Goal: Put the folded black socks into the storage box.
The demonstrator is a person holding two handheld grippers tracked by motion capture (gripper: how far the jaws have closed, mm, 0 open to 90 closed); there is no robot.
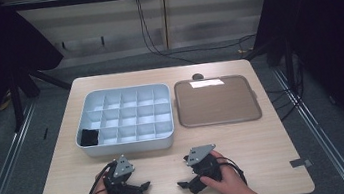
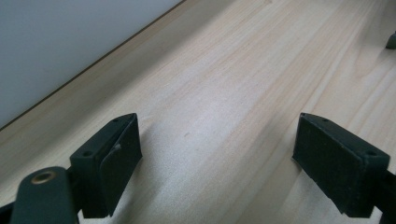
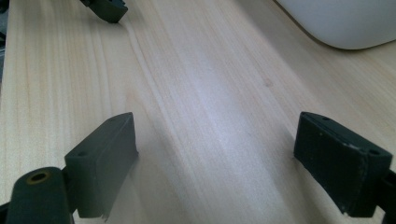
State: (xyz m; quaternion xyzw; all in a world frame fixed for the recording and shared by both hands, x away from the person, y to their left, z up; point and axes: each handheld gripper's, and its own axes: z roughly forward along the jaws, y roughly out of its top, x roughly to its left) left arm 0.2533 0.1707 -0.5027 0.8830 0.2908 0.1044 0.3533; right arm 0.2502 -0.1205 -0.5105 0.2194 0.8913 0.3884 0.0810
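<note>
Resting on the wooden table (image 1: 263,155) just in front of the grey divided box (image 1: 123,119), the left gripper (image 1: 142,189) has its jaws spread with nothing between them. A small black object (image 1: 89,136) lies in the box's front-left compartment, beyond that gripper. Right of it, also in front of the box, the right gripper (image 1: 184,186) is likewise spread and empty, and the brown tray (image 1: 217,100) sits beside the box's right wall.

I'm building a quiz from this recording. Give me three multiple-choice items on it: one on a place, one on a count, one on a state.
1. Where does the black item lie in the divided tray?
A near-left compartment
B far-right compartment
C middle

2. How many rows of compartments has the tray?
A two
B three
C five

3. How do the left gripper and right gripper stand?
A both open
B both shut
C one shut

Key: A, it sits in the corner nearest the left hand; B, three rows run front to back; A, bare wood shows between each pair of jaws.
</note>
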